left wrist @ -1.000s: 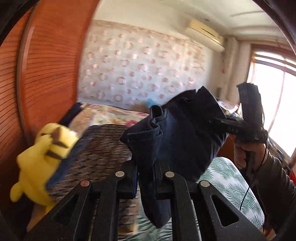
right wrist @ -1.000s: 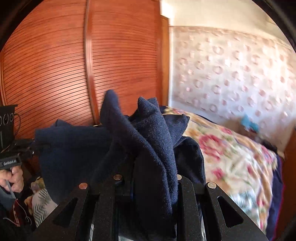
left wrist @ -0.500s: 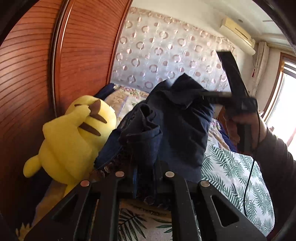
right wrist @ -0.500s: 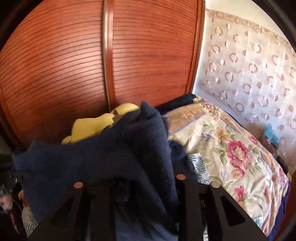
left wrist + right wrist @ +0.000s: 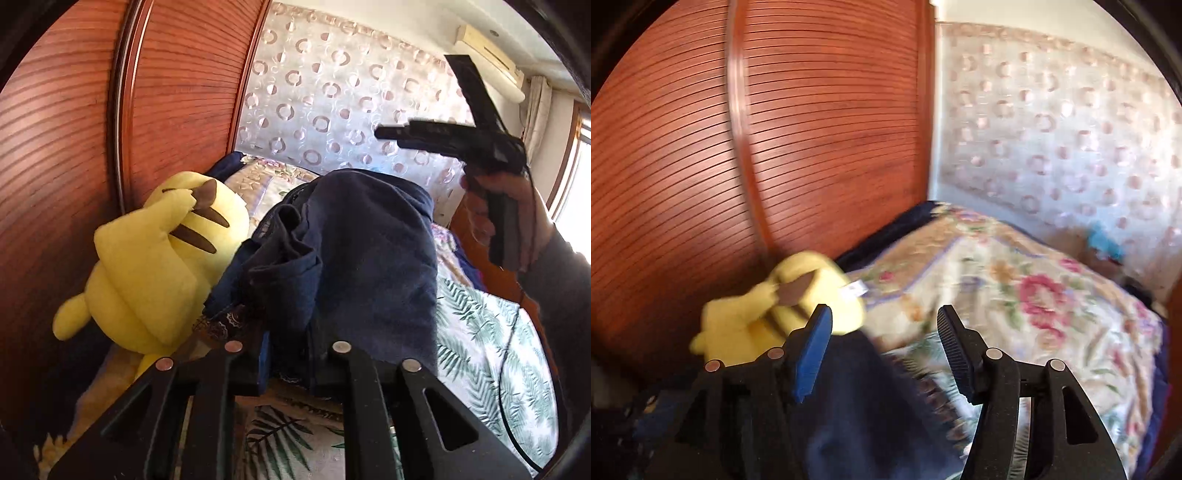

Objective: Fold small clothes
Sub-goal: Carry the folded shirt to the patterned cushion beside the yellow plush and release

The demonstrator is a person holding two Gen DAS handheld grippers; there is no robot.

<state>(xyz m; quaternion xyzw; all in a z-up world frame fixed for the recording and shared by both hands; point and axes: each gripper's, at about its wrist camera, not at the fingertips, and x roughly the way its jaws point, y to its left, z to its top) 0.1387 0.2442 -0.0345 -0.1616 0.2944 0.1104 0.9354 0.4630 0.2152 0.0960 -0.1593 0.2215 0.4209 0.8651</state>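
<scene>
Bedroom setting: reddish slatted wardrobe door on the left, ring-patterned curtain behind, bed under a leaf-print sheet and a floral quilt. Navy garment lies bunched on the bed just beside a yellow plush toy; its long axis runs away from the left camera toward the curtain, folded bulk on the right side, crumpled edge on the left. Left gripper is clamped on the near hem; its jaws have just been opening slightly, cloth still pinched between them. Pads are mostly buried in fabric, so contact on the right pad is hard to confirm. Right gripper is released: jaws have just been opening, blue and black pads standing apart with nothing between them, garment lying below and blurred. In the left view the right gripper is raised clear above the cloth, held by a hand. A second ago both grippers held the garment aloft; now it rests on the bed.
</scene>
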